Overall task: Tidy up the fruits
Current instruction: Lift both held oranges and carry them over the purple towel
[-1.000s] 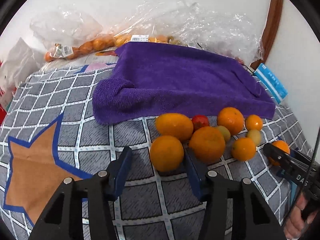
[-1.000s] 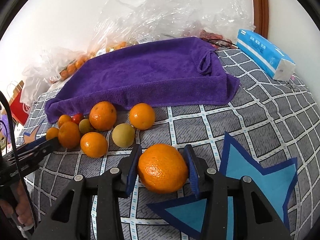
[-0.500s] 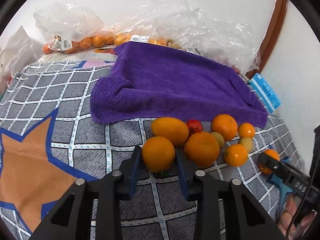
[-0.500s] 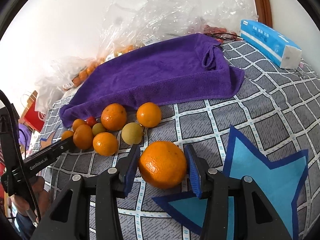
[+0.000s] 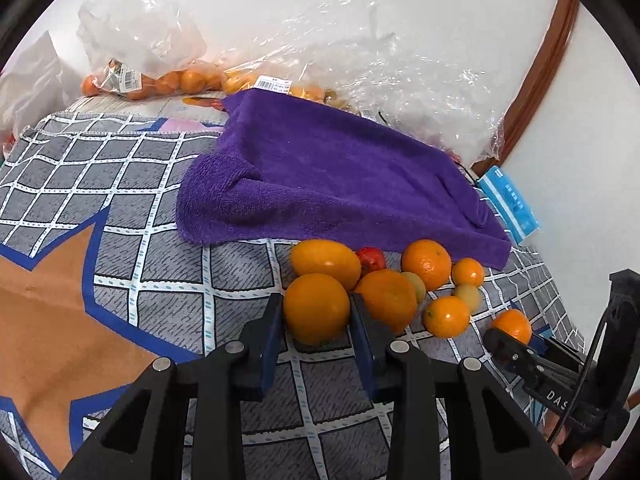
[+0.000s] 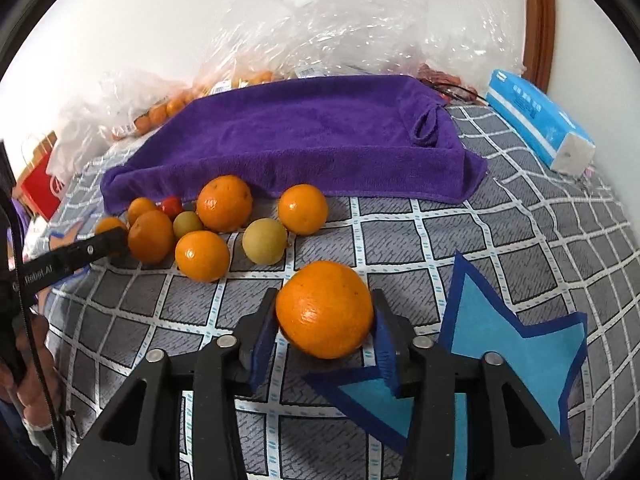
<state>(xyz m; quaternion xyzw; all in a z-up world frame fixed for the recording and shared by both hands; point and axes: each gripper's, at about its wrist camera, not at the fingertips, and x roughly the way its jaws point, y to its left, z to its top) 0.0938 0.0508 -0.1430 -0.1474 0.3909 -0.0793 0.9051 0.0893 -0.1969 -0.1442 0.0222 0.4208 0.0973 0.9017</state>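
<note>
My left gripper (image 5: pixel 316 306) is shut on a small orange (image 5: pixel 314 314) at the near left end of a fruit cluster on the checked cloth. Both blue pads press its sides. Behind it lie more oranges (image 5: pixel 426 264), two yellow-green fruits (image 5: pixel 468 296) and a small red fruit (image 5: pixel 371 258). My right gripper (image 6: pixel 325 304) holds a large orange (image 6: pixel 324 310) apart from the cluster, near a blue star; its jaws are closing and the pads touch the fruit. A purple towel (image 6: pixel 312 132) lies spread behind the fruits.
Clear plastic bags (image 5: pixel 172 76) with small oranges lie along the white wall behind the towel. A blue tissue pack (image 6: pixel 540 124) rests at the far right and a red bag (image 6: pixel 40 188) at the far left. The grey checked cloth (image 6: pixel 520 240) covers the surface.
My left gripper moved forward around the small orange and closed on it. My right gripper stayed around the large orange, its pads a little looser half a second ago.
</note>
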